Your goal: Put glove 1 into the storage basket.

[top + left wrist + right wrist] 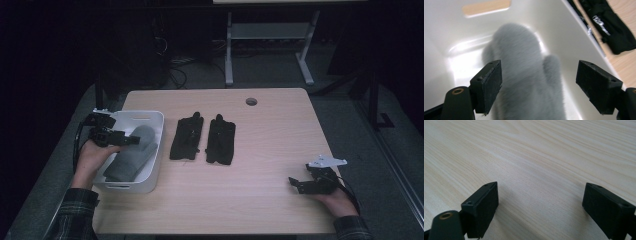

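Forearms are laid at the table's [280, 210] near corners, the left gripper [131, 140] held released over the binned mitten [132, 155], the right gripper [294, 183] released, empty.

A soft grey fleece mitten [131, 154] lies flat inside the white rectangular plastic bin [156, 150], at about nine o'clock on the surface. Its rounded fingertip end points toward twelve o'clock, its thumb [552, 68] lying along the side nearer three o'clock.
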`<state>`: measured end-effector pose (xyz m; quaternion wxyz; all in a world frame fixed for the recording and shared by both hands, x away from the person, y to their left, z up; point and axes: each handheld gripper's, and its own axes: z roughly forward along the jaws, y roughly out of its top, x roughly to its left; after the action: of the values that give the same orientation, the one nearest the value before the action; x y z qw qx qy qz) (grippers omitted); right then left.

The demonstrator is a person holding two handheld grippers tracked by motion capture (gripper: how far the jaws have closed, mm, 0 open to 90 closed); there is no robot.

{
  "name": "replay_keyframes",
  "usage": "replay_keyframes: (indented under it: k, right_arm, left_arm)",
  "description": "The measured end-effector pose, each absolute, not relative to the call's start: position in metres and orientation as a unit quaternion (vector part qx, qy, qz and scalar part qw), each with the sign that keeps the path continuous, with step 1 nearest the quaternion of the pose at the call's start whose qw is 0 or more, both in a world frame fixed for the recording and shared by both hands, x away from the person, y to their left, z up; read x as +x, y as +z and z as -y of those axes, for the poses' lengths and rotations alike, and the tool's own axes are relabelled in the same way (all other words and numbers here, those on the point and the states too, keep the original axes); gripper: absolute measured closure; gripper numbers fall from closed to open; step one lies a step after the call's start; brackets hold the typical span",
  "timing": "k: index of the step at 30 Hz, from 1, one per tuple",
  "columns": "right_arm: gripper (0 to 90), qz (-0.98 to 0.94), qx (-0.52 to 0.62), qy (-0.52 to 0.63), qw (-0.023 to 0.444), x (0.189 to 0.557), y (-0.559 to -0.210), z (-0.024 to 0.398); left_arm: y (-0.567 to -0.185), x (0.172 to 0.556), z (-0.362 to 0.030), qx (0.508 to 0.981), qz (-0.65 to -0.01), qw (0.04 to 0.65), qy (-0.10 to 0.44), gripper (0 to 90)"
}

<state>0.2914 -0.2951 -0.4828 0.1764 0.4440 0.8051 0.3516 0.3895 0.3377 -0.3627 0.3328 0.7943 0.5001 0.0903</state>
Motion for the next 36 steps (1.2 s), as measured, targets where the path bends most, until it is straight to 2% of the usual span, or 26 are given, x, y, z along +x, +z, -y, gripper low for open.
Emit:
replay_keyframes:
  k: [20, 36]
  right_arm:
    - [13.2, -0.805, 0.444, 0.351, 0.177, 0.291, -0.483, 0.295]
    - [13.2, -0.805, 0.445, 0.351, 0.176, 0.291, -0.483, 0.295]
  left_arm:
    - [-0.336, 0.361, -0.252, 0.821, -0.404, 0.393, 0.09, 18.9]
    - [-0.362, 0.337, -0.185, 0.852, -0.337, 0.393, 0.082, 18.9]
